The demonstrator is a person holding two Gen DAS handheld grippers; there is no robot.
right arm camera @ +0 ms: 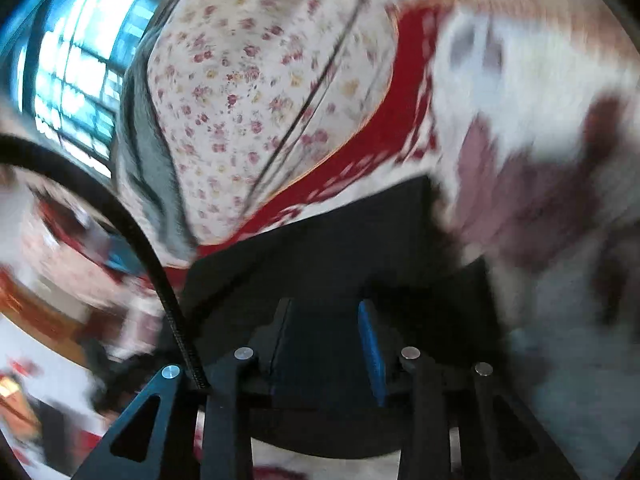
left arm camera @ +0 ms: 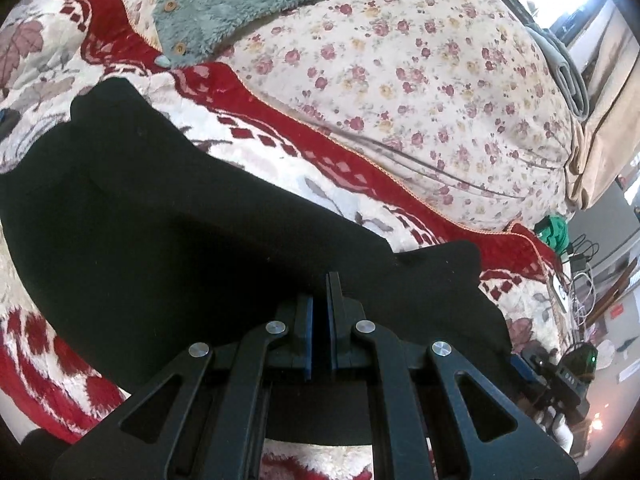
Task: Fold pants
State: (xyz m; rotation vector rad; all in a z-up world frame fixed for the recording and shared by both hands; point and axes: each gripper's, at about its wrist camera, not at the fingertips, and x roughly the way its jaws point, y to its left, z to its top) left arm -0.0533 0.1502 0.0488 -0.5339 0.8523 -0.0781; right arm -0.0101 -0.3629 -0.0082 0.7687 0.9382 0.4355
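The black pants (left arm camera: pixel 168 216) lie spread across the red-and-white patterned blanket (left arm camera: pixel 280 148) on the bed, with a teal fleece garment (left arm camera: pixel 240 4) further back on the floral sheet (left arm camera: pixel 440 80).

The left gripper (left arm camera: pixel 319 308) has its blue pads drawn nearly together, a thin gap showing, at the near edge of the cloth; it looks pinched on the hem, though I cannot be sure fabric sits between them. The pants run away from it toward the upper left.

The right gripper (right arm camera: pixel 326 344) stands wider, dark cloth of the pants (right arm camera: pixel 320 240) filling the space between its fingers; that view is smeared, so whether it grips is unclear.

To my eye, the fold goes best if both edges rise level, travel together and keep the cloth taut, so that the layers land square.
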